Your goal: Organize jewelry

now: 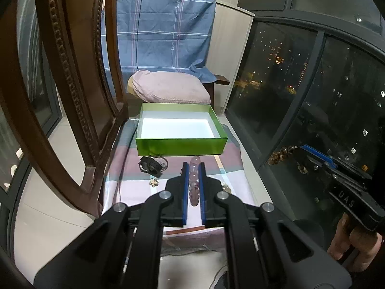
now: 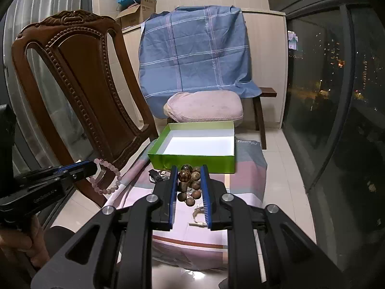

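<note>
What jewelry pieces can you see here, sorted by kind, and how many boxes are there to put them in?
Beaded bracelets: 2, the pink bead bracelet in the left gripper, the brown bead bracelet in the right gripper
Black watch: 1, lying on the cloth
Small flower-shaped trinket: 1
Green box: 1, open with nothing in it
Total: 5

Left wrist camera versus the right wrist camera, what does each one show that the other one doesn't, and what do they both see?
Only the left wrist view shows the small gold flower-shaped piece lying on the cloth and the right gripper from the side, brown beads hanging from it.

Only the right wrist view shows the cardboard boxes up behind the chair, and the pink bead bracelet as a full loop dangling from the left gripper.

Both show the empty green box, the black watch in front of it, the carved wooden chair and the pink cushion.
</note>
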`<action>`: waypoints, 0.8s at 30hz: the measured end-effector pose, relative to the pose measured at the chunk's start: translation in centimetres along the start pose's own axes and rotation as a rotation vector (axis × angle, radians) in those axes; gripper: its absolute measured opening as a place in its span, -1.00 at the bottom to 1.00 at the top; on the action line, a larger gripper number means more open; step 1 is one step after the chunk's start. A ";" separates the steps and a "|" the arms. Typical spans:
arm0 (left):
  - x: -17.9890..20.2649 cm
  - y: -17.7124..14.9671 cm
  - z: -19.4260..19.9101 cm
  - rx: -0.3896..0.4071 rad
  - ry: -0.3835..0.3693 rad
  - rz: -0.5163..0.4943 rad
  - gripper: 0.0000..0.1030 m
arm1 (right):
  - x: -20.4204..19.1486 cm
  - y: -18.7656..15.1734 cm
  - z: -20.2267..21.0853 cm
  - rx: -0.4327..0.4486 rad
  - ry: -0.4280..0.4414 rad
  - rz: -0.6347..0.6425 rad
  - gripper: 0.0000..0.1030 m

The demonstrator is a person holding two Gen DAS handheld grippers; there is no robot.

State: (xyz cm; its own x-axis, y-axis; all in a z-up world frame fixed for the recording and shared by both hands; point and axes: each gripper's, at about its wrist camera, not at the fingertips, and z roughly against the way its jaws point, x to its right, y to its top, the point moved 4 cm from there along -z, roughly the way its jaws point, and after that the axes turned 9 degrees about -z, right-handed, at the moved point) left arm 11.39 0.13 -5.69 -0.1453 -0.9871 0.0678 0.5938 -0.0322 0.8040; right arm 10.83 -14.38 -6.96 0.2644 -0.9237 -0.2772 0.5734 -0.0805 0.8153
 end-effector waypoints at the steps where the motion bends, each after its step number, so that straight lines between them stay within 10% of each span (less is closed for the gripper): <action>1: 0.1 -0.1 0.1 0.000 -0.001 -0.002 -0.85 | -0.1 -0.2 0.2 0.001 -0.001 0.001 -0.63; 24: 0.8 -1.1 1.1 -0.016 0.004 -0.003 -0.85 | 0.2 -1.3 0.9 0.003 -0.009 0.008 -0.99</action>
State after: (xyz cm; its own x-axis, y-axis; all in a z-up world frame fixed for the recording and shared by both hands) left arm 9.75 -0.44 -5.89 -0.1446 -0.9875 0.0630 0.6061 -0.0381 0.7945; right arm 9.40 -14.81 -7.58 0.2616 -0.9278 -0.2660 0.5690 -0.0744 0.8190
